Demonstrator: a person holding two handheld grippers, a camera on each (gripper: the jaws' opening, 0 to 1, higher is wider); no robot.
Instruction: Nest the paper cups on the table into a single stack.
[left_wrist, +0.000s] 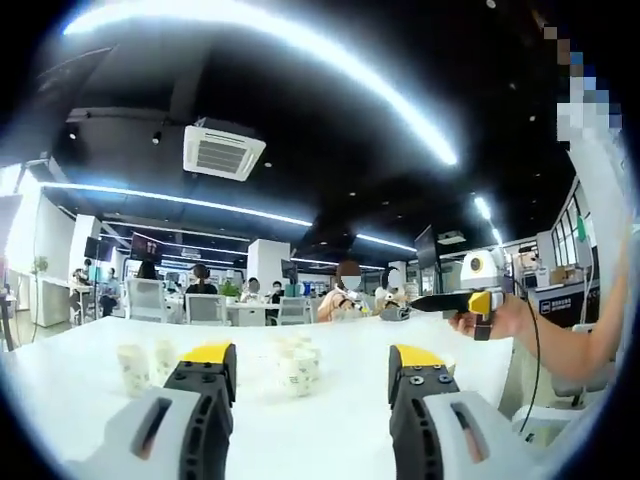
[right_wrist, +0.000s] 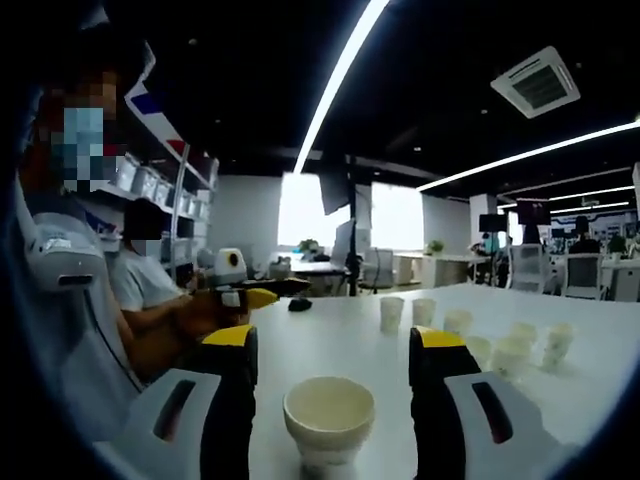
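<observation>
Both grippers were held open, empty. Right gripper (right_wrist: 333, 355) straddled a lone upright paper cup (right_wrist: 329, 420) on the white table (right_wrist: 330, 340), jaws either side, apparently not touching. Rest of the cups (right_wrist: 510, 352) sat scattered farther along the table, same cluster (left_wrist: 297, 368) ahead of the left gripper (left_wrist: 312, 368). Risks, as judged: thin rim crushed if clamped hard; cup tipped if jaws closed off-centre; neighbours knocked on approach. No legible writing or brand; faint prints on cups, too small to read.
</observation>
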